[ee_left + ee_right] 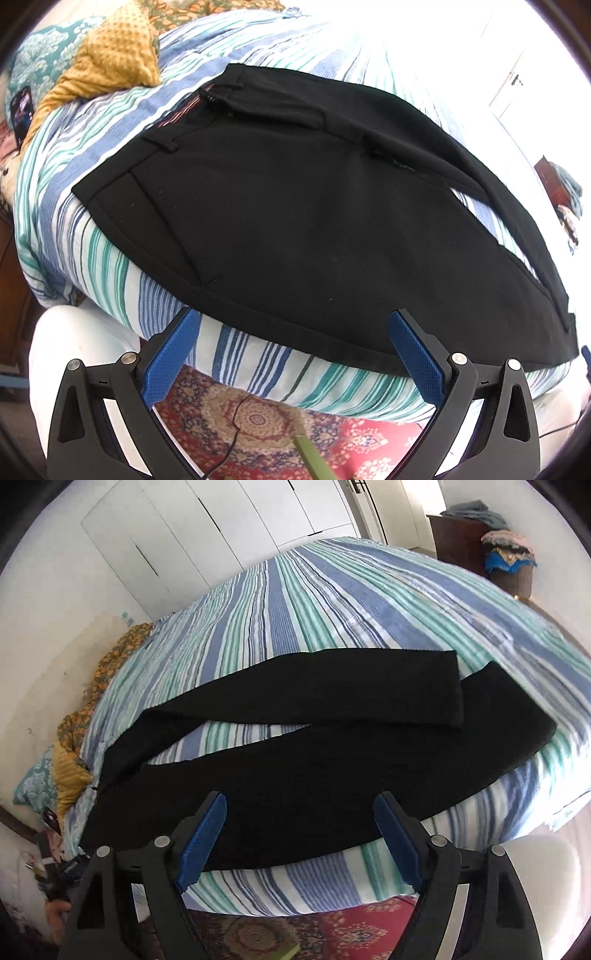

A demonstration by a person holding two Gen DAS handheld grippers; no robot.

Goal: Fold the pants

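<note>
Black pants (295,206) lie flat on a bed with a blue, green and white striped cover (110,266). The left wrist view shows the waistband end with belt loops and the seat. The right wrist view shows the two legs (332,746) spread in a narrow V, the far leg (332,690) angled over the near one's end. My left gripper (293,332) is open at the near edge of the pants, with nothing between its blue pads. My right gripper (299,819) is open above the near leg's edge, holding nothing.
A yellow cushion (110,62) and patterned pillows lie at the head of the bed. A red patterned rug (258,424) covers the floor below the bed's edge. White wardrobe doors (221,528) stand beyond the bed. A dark dresser (465,539) with clothes stands at the far right.
</note>
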